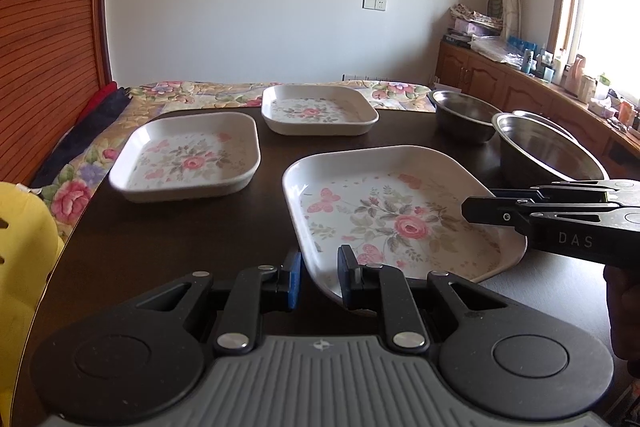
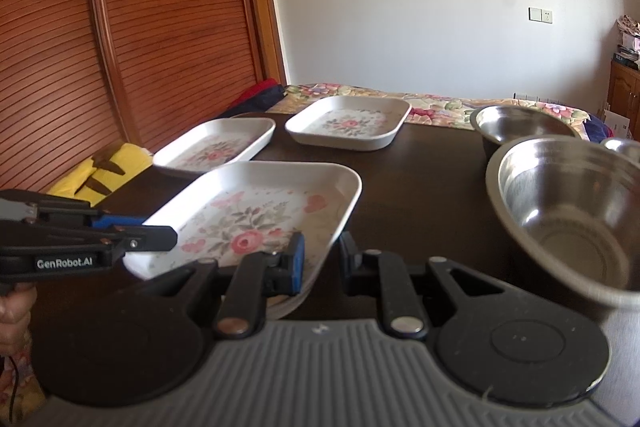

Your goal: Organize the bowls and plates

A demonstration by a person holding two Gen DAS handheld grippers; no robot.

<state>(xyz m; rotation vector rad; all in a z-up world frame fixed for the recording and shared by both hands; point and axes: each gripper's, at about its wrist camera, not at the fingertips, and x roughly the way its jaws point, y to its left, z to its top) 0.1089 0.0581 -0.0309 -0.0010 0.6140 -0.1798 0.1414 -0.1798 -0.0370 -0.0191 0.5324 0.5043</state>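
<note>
Plates come first, by the look of it: both grippers are closing in on the nearest white square plate with a pink rose print, which sits at the near edge of the dark wooden table. The left gripper has its blue-padded jaws apart, straddling the plate's near left rim, one pad outside the wall and one inside, not yet pinching. The right gripper stands likewise at the near right corner, jaws apart around the rim.

Two matching floral plates lie farther back: one toward the left edge, one near the far edge, well apart from each other. Three shiny steel bowls cluster at the right side; the largest is just beside the right gripper, a smaller one behind it, and a third is barely in view.

Next move, I judge, calls for pressing the jaws together on the rim, then lifting the plate level and carrying it over one of the others to stack. The rim wall is shallow and smooth, so a light grip may slip.
</note>
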